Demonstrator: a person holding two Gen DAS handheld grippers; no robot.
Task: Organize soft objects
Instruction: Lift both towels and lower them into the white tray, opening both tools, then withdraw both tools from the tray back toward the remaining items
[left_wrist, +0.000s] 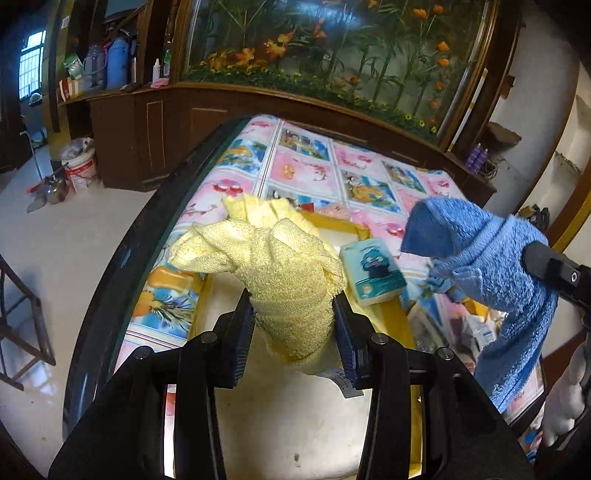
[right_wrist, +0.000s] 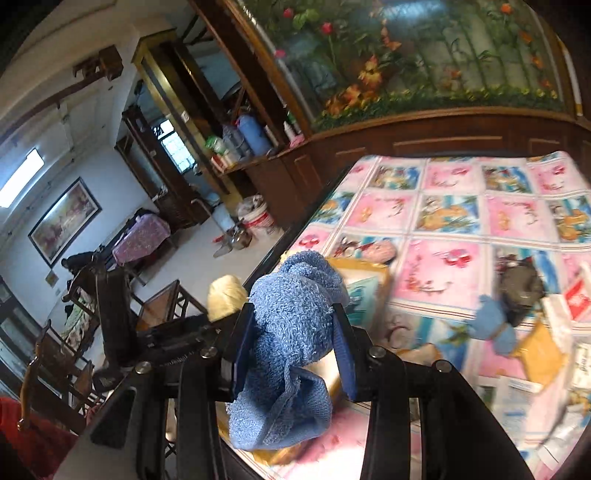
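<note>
Towels clamped in both claws above the patterned counter

Left claw (left_wrist: 295, 317) is clenched on a yellow towel (left_wrist: 273, 266), its blue pads pressing the bunched knit cloth from either side. Most of the towel bulges forward beyond the fingertips, and a short tail hangs back between the fingers. Directly beneath this claw sits a yellow tray (left_wrist: 397, 317) with a pale floor, resting on the counter (left_wrist: 306, 173), which wears a cloth of pink and blue cartoon squares. Just past the towel, to the right of the claw's tips, a small tissue pack (left_wrist: 371, 271) with a blue cartoon face lies at the tray's far corner.

Right claw (right_wrist: 291, 332) is grasping a blue towel (right_wrist: 295, 325), the terry cloth squeezed between its two blue pads, with a rolled lump rising ahead of the tips and a folded flap drooping below them. In the left wrist view the same blue towel (left_wrist: 491, 266) hangs to the right of the left claw, apart from the yellow one, and a black finger of the right claw (left_wrist: 550, 266) shows against it.

Ahead and to the right of the right claw, blurred clutter lies on the counter: a small blue soft object (right_wrist: 495, 325), a dark bundle (right_wrist: 521, 284) just beyond it, and papers and packets nearer the edge. Left of that claw, the yellow towel (right_wrist: 225, 295) peeks out behind the black body of the other tool
</note>
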